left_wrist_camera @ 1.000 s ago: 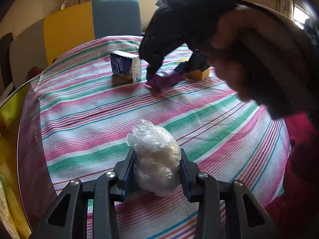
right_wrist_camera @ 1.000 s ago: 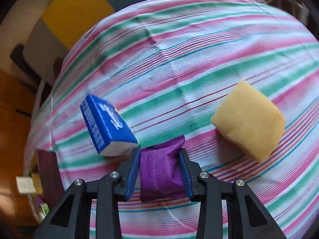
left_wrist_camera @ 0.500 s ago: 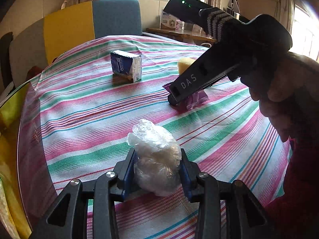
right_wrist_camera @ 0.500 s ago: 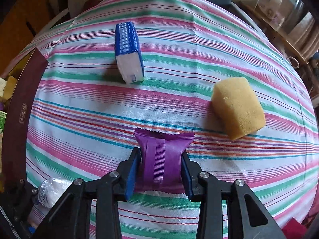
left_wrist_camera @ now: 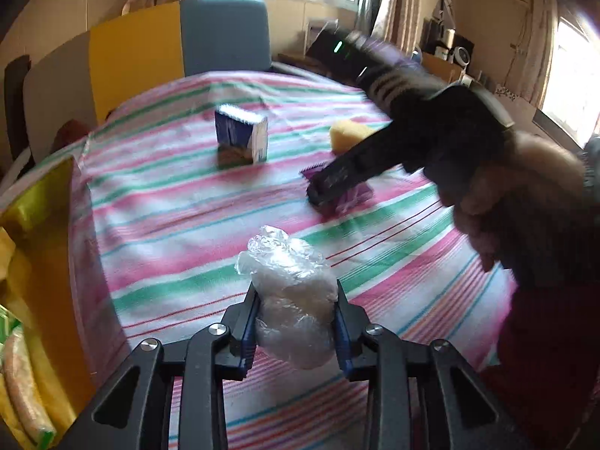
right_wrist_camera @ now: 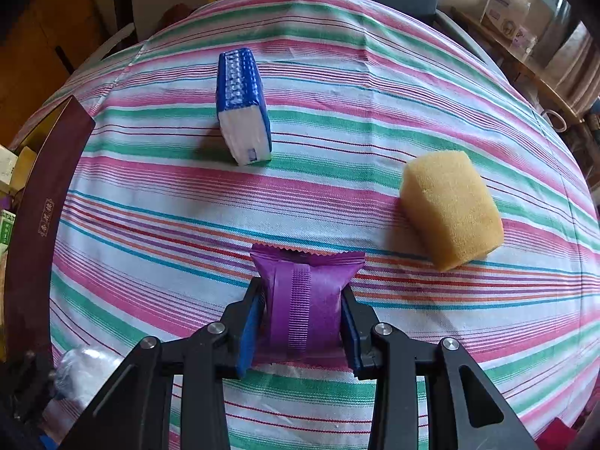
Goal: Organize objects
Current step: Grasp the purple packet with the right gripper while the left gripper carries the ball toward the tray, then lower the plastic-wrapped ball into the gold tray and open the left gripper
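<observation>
My left gripper (left_wrist_camera: 296, 318) is shut on a crumpled clear plastic bag (left_wrist_camera: 292, 296) just above the striped tablecloth (left_wrist_camera: 168, 232). My right gripper (right_wrist_camera: 303, 322) is shut on a purple snack packet (right_wrist_camera: 305, 300) and holds it low over the cloth; it also shows in the left wrist view (left_wrist_camera: 333, 191), with the packet (left_wrist_camera: 356, 197) under it. A blue and white tissue pack (right_wrist_camera: 243, 108) stands beyond the packet to the left. A yellow sponge (right_wrist_camera: 450, 206) lies to the right. The bag also shows at the right wrist view's lower left (right_wrist_camera: 86, 371).
A dark red box edge (right_wrist_camera: 33, 232) curves along the table's left side, with a yellow box wall (left_wrist_camera: 48, 262) and packaged goods (left_wrist_camera: 18, 375) beside it. Blue and yellow chairs (left_wrist_camera: 180, 37) stand behind the table. A wooden sideboard (right_wrist_camera: 532, 63) is far right.
My right gripper has drawn the purple packet back from beside the tissue pack toward the near side of the table. My left gripper has stayed shut on the plastic bag and shifted slightly.
</observation>
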The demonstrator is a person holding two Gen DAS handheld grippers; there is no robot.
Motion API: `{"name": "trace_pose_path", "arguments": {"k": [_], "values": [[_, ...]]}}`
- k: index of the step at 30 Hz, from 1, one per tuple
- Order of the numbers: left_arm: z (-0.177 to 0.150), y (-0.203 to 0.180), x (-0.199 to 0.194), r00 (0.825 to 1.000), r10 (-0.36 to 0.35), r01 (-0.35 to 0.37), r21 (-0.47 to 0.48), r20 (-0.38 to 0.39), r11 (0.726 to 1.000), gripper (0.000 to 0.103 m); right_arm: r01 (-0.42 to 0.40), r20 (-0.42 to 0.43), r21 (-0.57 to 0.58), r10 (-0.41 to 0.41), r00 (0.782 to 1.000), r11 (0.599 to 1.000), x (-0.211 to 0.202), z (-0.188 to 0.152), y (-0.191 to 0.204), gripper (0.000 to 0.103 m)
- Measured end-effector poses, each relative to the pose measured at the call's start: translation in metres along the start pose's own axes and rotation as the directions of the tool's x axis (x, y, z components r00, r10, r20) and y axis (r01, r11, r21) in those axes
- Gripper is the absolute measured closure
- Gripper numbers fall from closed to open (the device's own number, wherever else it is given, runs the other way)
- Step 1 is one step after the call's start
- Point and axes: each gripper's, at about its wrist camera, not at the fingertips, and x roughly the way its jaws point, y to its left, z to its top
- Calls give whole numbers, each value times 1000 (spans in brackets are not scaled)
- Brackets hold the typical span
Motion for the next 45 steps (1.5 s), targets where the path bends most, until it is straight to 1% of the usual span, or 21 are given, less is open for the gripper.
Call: {"name": "trace_pose_path", "arguments": {"k": [2, 3, 5, 7, 10, 11, 12, 13, 14, 16, 18, 19, 21, 22, 26, 34, 40, 43, 45], "values": [[3, -3, -16, 999, -27, 27, 0, 17, 1000, 70, 5, 1, -7, -5, 1000, 1000, -1, 0, 1, 65], [5, -1, -24, 999, -33, 33, -10, 24, 999, 70, 3, 3, -6, -3, 1000, 1000, 3, -6, 9, 65], [9, 7, -37, 999, -33, 34, -40, 32, 999, 70, -3, 4, 1, 3, 1000, 1000, 2, -6, 8, 65], [10, 22, -54, 999, -14, 18, -87, 46, 996, 70, 6, 6, -8, -6, 1000, 1000, 1, -7, 10, 65], [14, 60, -76, 998, 18, -5, -188, 66, 982, 70, 13, 8, -14, -13, 1000, 1000, -1, -9, 11, 65], [17, 76, -80, 997, 34, -17, -230, 68, 973, 70, 16, 9, -18, -16, 1000, 1000, -1, -10, 10, 65], [18, 97, -89, 996, 60, -38, -288, 69, 957, 70, 19, 9, -21, -18, 1000, 1000, 1, -5, 14, 65], [20, 110, -93, 994, 89, -63, -321, 69, 945, 70, 21, 11, -24, -21, 1000, 999, 0, -5, 15, 64], [20, 125, -99, 989, 133, -102, -344, 70, 933, 70, 23, 11, -27, -23, 1000, 999, 0, -6, 15, 64], [21, 150, -109, 970, 236, -197, -372, 62, 907, 70, 26, 12, -30, -25, 1000, 999, -1, -6, 16, 64], [20, 167, -113, 940, 339, -298, -378, 46, 877, 70, 27, 13, -31, -26, 1000, 999, -2, -7, 16, 64], [17, 174, -116, 926, 376, -334, -383, 39, 861, 70, 27, 14, -32, -27, 1000, 999, -2, -8, 16, 64], [12, 188, -119, 908, 417, -374, -400, 23, 837, 70, 29, 15, -34, -28, 999, 999, -3, -10, 17, 64], [10, 190, -120, 904, 427, -384, -401, 20, 832, 70, 30, 15, -36, -30, 999, 999, 5, -6, 11, 64], [3, 195, -114, 895, 447, -407, -399, 6, 821, 70, 37, 18, -43, -36, 999, 998, 10, -6, 13, 64], [-2, 197, -104, 901, 433, -400, -398, -7, 826, 70, 46, 23, -53, -44, 999, 998, 20, 3, 12, 64], [-3, 206, -98, 905, 424, -396, -401, -21, 826, 70, 52, 29, -59, -50, 998, 997, 18, -1, 14, 63], [-2, 214, -92, 913, 406, -384, -413, -37, 826, 70, 54, 30, -61, -52, 998, 997, 17, -2, 15, 63], [-3, 221, -87, 927, 371, -356, -433, -51, 828, 70, 57, 31, -66, -55, 998, 996, 18, -2, 16, 63]]}}
